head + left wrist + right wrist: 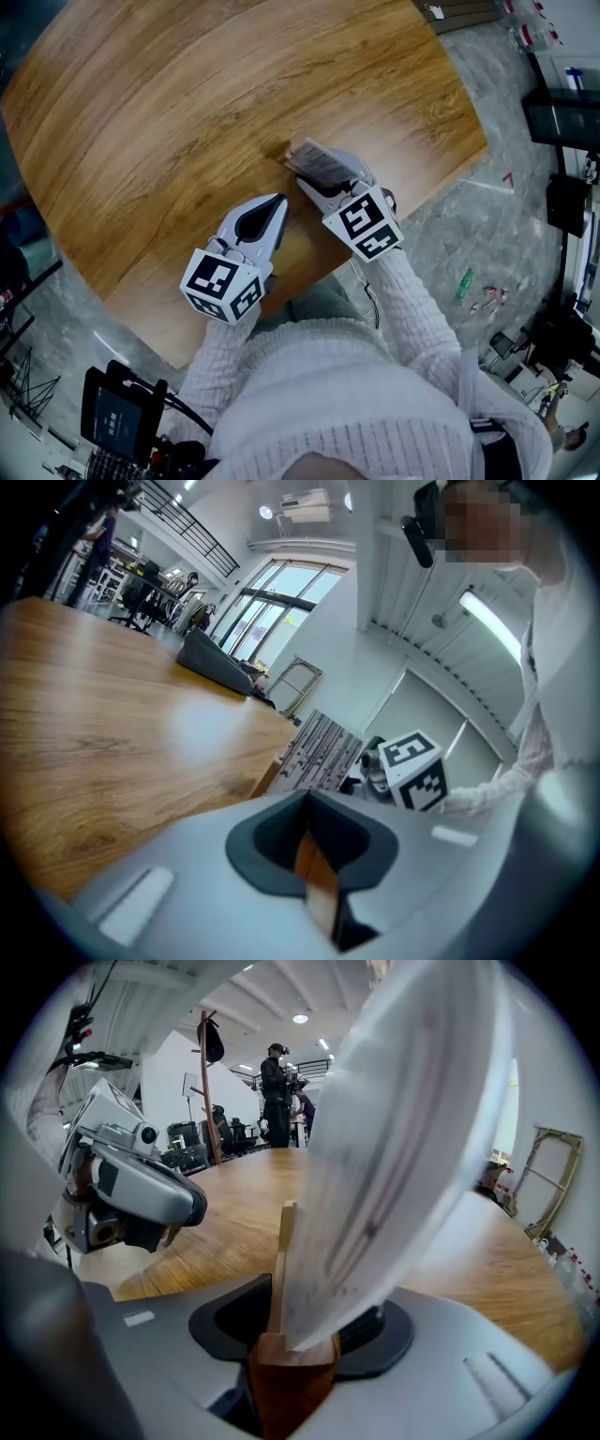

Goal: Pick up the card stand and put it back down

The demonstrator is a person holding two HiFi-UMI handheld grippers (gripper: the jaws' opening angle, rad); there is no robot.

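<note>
Pinching the stand (pixel 292 1377) by its wooden base, the right claw (pixel 323 187) holds it near the edge of the counter (pixel 187 112) closest to the person. Its card (pixel 403 1147) leans up and to the right in the right gripper view. Whether the base touches the counter I cannot tell. The left claw (pixel 278 202) sits just beside it, pressed together on nothing.
</note>
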